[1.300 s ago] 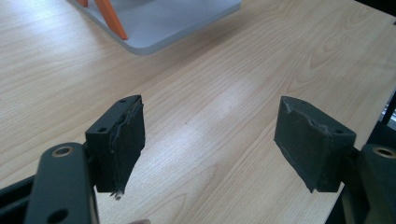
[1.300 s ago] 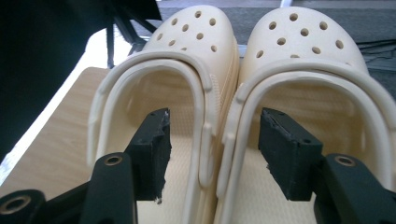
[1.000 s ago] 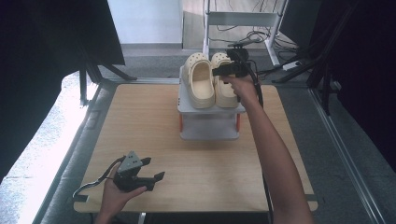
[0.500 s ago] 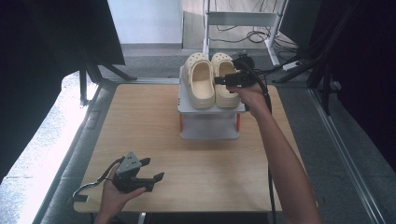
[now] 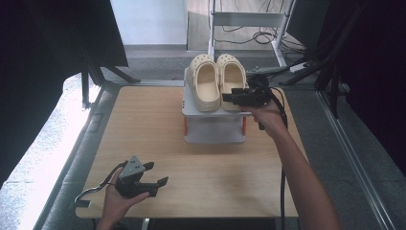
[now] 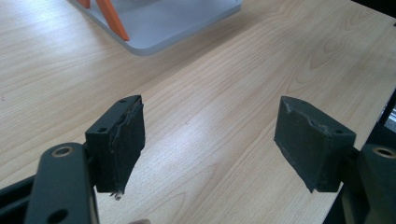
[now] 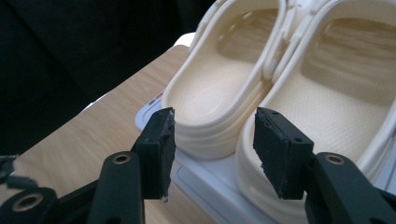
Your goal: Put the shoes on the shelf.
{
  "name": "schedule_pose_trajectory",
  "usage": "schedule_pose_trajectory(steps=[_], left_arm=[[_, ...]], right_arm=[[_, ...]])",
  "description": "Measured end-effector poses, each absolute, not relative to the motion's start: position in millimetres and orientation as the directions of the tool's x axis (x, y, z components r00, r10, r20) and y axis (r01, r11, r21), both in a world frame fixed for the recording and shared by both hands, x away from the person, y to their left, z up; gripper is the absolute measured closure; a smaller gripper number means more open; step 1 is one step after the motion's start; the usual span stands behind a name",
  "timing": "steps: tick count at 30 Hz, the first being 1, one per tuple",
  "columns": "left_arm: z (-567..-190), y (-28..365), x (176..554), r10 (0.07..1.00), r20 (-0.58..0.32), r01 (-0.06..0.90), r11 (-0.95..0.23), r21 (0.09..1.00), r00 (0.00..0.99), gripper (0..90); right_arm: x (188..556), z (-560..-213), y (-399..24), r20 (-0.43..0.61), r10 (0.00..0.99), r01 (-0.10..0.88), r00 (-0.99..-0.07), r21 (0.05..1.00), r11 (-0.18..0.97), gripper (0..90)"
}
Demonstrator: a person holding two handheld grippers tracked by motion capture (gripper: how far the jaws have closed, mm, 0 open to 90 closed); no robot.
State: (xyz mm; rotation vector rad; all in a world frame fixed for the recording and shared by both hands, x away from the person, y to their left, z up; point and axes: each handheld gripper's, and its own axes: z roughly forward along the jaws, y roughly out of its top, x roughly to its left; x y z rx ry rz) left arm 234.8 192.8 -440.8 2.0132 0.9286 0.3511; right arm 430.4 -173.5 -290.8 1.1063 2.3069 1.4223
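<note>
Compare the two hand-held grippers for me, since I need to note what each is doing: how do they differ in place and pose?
The left hand-held gripper sits low over the bare wooden table, far from the shoes; the right hand-held gripper is raised at the grey stand, beside the cream foam clogs. The left's jaws gape wider; the right's have just been closing. Both are black, two-jawed and hold nothing.

A light wooden counter [image 5: 201, 167] spreads under both claws. Beyond the right claw's far side, a white metal frame [image 5: 249, 21] stands on grey floor [image 5: 158, 57], with black cables [image 5: 261, 36] trailing beneath it.
</note>
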Motion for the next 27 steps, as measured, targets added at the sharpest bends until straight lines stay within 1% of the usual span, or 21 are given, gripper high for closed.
schedule_pose_trajectory(steps=[6,12,19,23,27], left_arm=[[-440,189,234,0.719,-0.082,0.472,-0.361,0.804,0.691,25.0],[-441,188,234,0.719,-0.081,0.473,-0.364,0.803,0.69,25.0],[-441,188,235,0.719,-0.08,0.473,-0.366,0.801,0.69,25.0],[-441,187,235,0.72,-0.081,0.475,-0.365,0.8,0.69,25.0],[-441,188,237,0.723,-0.086,0.478,-0.359,0.801,0.686,25.0]], right_arm=[[412,-302,-180,0.193,0.649,0.458,-0.736,0.848,0.267,49.0],[399,-319,-186,0.195,0.632,0.448,-0.75,0.853,0.269,48.9],[394,-333,-190,0.204,0.62,0.448,-0.757,0.853,0.267,48.4],[393,-335,-190,0.202,0.617,0.447,-0.761,0.852,0.272,48.0],[393,-335,-190,0.208,0.61,0.446,-0.765,0.854,0.268,45.5]])
